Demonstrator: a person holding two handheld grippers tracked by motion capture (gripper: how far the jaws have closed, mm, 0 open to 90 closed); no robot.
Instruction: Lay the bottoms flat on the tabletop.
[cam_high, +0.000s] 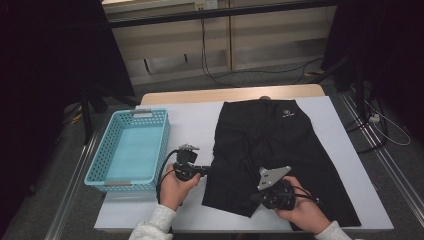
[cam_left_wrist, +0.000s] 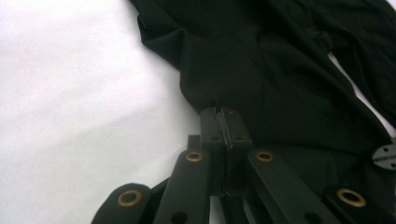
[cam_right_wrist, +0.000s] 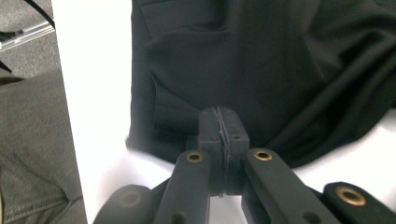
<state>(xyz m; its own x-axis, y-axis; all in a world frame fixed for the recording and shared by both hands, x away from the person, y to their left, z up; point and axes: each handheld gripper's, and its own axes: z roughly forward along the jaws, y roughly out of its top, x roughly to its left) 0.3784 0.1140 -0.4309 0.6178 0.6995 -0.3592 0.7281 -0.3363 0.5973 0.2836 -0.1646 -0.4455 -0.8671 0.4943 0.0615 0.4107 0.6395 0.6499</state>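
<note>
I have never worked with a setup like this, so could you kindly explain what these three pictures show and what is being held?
There is no robot arm here: a person holds a hand-operated claw in each hand. The high view looks down on a table with a white cover; the other two pictures come from cameras riding on each claw, looking along its two black jaws.

On the table lie black shorts, spread flat, and an empty turquoise plastic basket to their left.

The left claw meets the shorts' left edge; in the left gripper view its jaws are closed with the fabric running into them, so it seems to pinch the edge. The right claw sits at the near hem. Its jaws are closed too, with the fabric at their tips; whether they grip cloth is hard to tell.
</note>
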